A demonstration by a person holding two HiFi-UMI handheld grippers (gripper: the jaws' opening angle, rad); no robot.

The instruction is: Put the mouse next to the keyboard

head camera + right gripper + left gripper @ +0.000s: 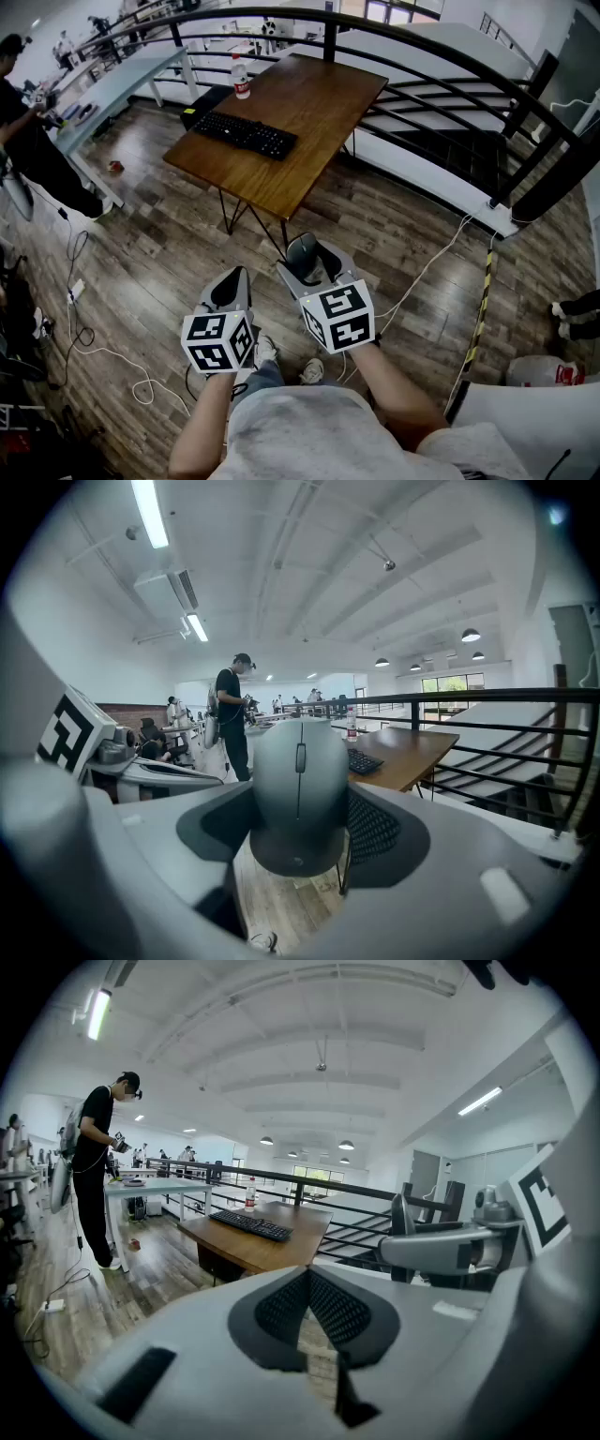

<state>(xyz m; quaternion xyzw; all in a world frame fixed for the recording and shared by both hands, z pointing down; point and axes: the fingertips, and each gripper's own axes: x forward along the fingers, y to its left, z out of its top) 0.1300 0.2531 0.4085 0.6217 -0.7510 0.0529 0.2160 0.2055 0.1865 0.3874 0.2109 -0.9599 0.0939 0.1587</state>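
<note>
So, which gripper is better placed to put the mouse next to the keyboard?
Right. The right gripper holds the grey mouse between its jaws, while the left gripper is shut and empty. The black keyboard lies on the wooden table ahead.

No lettering can be read (bottle label (241, 81) too small).

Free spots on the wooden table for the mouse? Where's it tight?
Widest bare wood on the table: beyond the keyboard, bordered by the bottle at far left and the right edge. Smaller patch off the keyboard's right end, probably enough for the mouse. Narrow strip between keyboard and near edge. Tight only at the left edge, around keyboard and bottle.
</note>
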